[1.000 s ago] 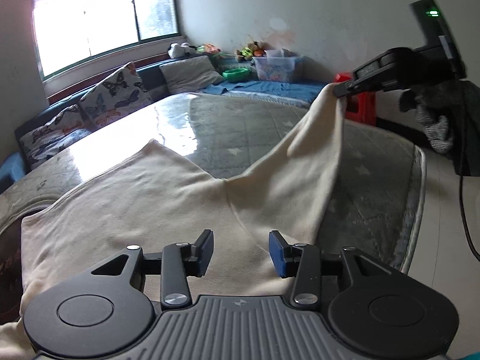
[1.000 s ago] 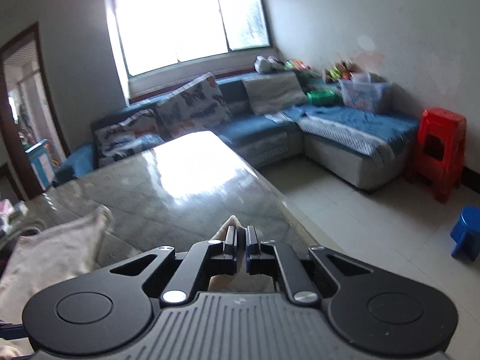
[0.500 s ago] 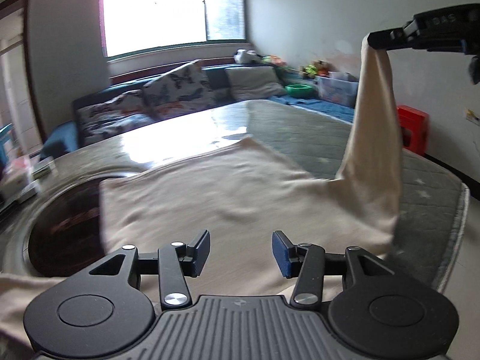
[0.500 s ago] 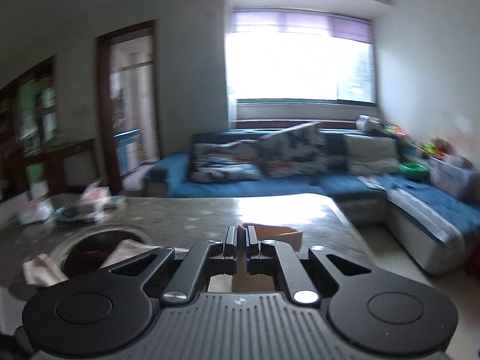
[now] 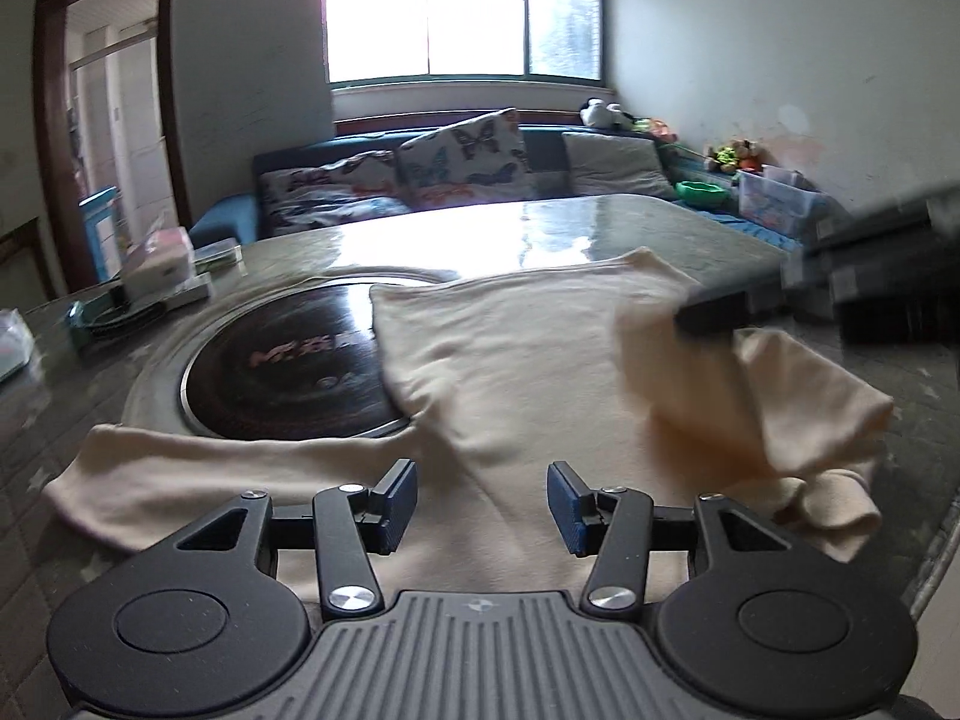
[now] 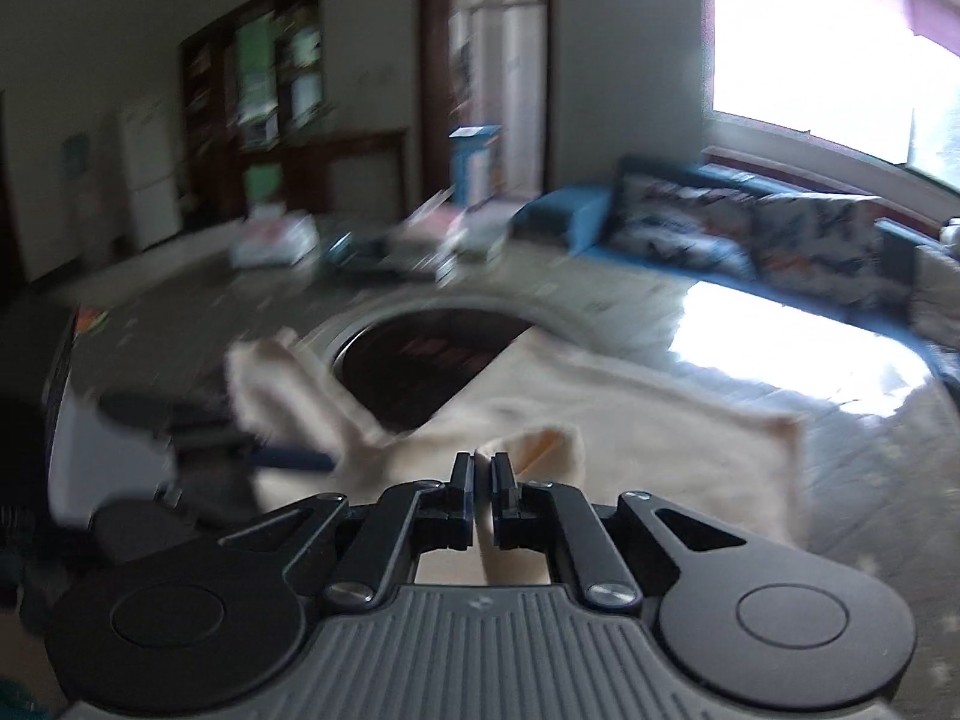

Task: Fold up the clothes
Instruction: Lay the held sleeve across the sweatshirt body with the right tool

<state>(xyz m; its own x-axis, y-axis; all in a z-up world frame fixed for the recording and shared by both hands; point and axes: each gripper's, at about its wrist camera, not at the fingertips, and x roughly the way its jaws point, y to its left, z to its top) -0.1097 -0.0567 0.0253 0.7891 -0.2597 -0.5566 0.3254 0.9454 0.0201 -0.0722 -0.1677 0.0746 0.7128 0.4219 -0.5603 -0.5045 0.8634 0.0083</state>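
Left gripper (image 5: 483, 507): jaws parted about halfway, nothing between the blue pads (image 5: 399, 504), hovering above the near hem of the cream garment (image 5: 528, 372). Just ahead and to its left, one sleeve (image 5: 180, 468) stretched flat across the rim of a dark round hotplate (image 5: 282, 369) set into the table (image 5: 600, 222). Ahead and to its right, the blurred right gripper (image 5: 708, 318), with the other sleeve (image 5: 774, 414) hanging from its tip, doubled over the garment's body.

Right gripper (image 6: 483, 474): jaws pressed almost together, pinching a thin fold of cream fabric that runs down between the fingers (image 6: 462, 498). Beyond its tip, the garment spread over the tabletop, partly covering the hotplate. To its left, the left gripper (image 6: 294, 456), smeared by motion.

Farther off, past the table from the left gripper: tissue packs (image 5: 159, 264) at left, a blue sofa (image 5: 420, 180) with butterfly cushions (image 5: 462, 156), a bright window (image 5: 462, 6) behind.
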